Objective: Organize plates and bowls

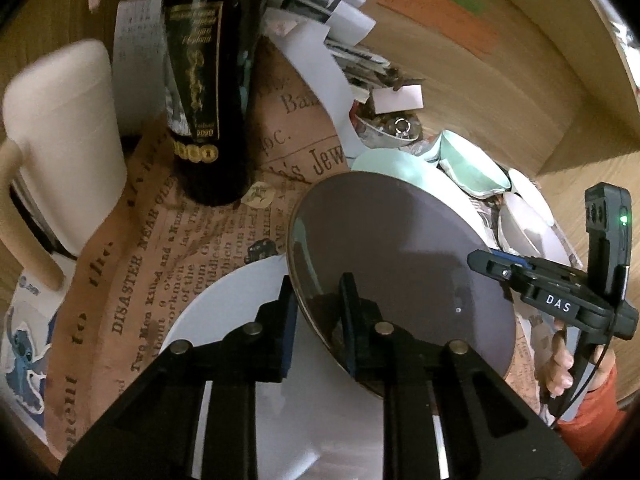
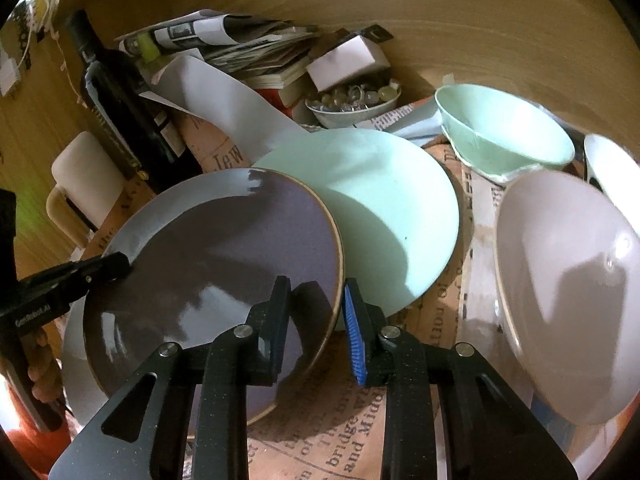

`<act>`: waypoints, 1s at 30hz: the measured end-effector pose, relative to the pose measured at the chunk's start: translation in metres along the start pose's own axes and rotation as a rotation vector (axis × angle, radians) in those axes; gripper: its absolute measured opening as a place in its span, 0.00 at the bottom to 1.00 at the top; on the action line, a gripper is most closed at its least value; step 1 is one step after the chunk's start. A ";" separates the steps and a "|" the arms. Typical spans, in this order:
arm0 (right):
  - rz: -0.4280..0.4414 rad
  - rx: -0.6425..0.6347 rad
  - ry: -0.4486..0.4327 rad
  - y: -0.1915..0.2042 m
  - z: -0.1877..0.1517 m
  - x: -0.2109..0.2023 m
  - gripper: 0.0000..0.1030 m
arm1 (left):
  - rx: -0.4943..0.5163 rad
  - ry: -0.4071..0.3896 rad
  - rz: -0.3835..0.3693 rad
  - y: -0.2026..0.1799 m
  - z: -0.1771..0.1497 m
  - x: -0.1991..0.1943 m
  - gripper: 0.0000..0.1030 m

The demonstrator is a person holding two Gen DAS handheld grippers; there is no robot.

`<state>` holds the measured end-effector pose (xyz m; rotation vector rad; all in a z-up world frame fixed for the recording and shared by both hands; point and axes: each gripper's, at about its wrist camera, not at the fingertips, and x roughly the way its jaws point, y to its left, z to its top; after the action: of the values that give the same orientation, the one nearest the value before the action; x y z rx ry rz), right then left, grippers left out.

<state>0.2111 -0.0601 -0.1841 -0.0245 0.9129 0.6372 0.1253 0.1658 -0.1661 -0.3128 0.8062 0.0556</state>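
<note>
left gripper [image 1: 318, 320]: fingers straddle the rim of the grey plate, pinching it as far as I can see
right gripper [image 2: 316, 324]: fingers sit either side of the same plate's other edge, but there's a visible gap on the blue pad side, so spread
grey plate [image 2: 216, 272]: tilted, leaning over the white plate [image 1: 224, 308] and overlapping the mint plate [image 2: 384, 208]
pale bowl [image 2: 568, 288]: just right of the plates, on the newspaper-print sheet [image 1: 152, 256]
mint bowl [image 2: 504, 136]: further back, tilted
dark bottle [image 1: 208, 80]: upright, back left beside a cream mug [image 1: 64, 136]
small bowl of beads [image 2: 352, 104]: at the back by stacked papers
</note>
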 end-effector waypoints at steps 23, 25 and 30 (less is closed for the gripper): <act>-0.016 0.026 -0.169 0.000 -0.020 -0.075 0.23 | 0.023 -0.108 -0.055 -0.044 -0.004 -0.046 0.19; -0.021 0.026 -0.180 0.000 -0.024 -0.081 0.23 | 0.027 -0.111 -0.062 -0.049 -0.007 -0.049 0.19; -0.030 0.042 -0.199 -0.002 -0.033 -0.094 0.23 | 0.042 -0.112 -0.081 -0.061 -0.014 -0.054 0.19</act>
<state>0.1462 -0.1182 -0.1350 0.0613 0.7323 0.5813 0.0880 0.1072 -0.1212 -0.3002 0.6825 -0.0200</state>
